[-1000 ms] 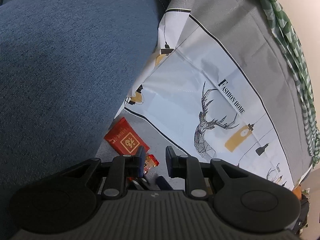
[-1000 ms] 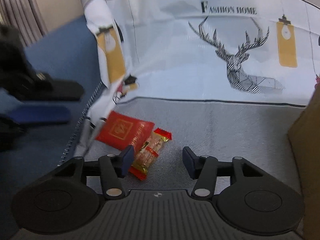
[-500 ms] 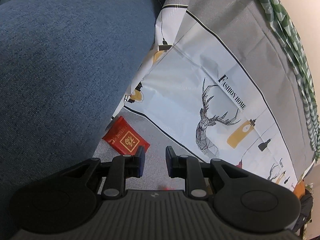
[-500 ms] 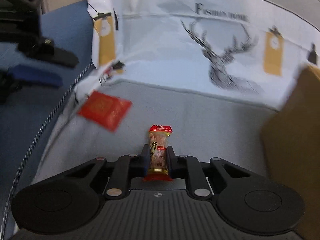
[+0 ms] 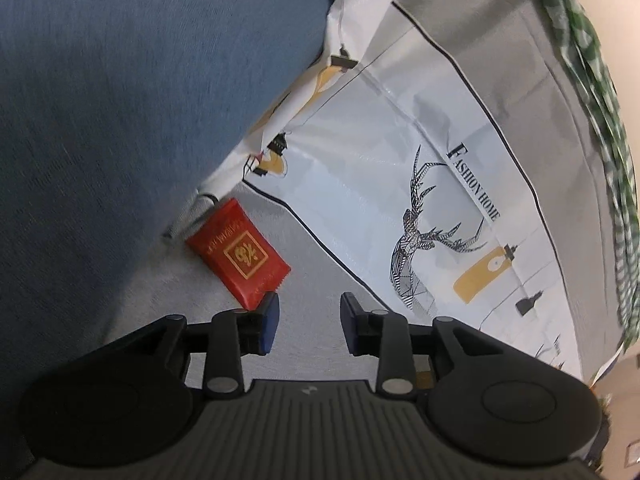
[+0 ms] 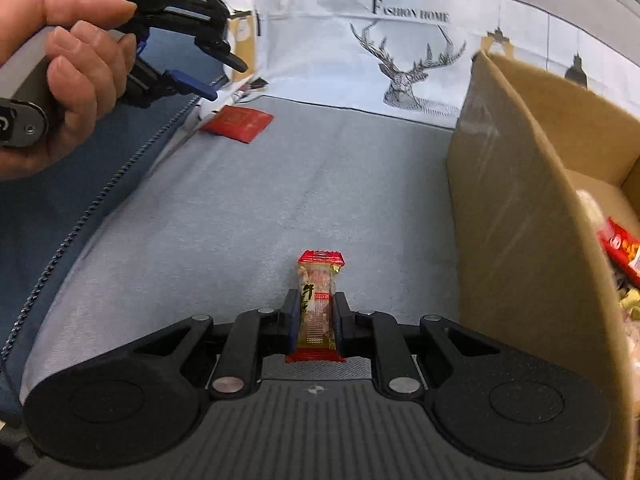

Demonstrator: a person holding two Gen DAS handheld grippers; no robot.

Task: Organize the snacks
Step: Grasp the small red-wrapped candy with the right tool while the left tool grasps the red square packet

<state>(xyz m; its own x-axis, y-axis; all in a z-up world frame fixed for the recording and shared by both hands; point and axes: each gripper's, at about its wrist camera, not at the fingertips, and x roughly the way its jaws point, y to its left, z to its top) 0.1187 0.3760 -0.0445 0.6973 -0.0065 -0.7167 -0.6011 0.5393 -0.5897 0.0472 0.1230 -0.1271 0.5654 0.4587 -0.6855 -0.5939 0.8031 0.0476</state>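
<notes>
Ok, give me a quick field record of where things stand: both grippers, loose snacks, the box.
right gripper: shut on snack bar, held above the grey cloth
left gripper: open, empty, pointed near the red packet
red packet: lying flat on the grey cloth by the deer-print sheet
cardboard box: open, to the right of the right gripper, snacks already inside
left hand: gripping the left gripper's handle
</notes>
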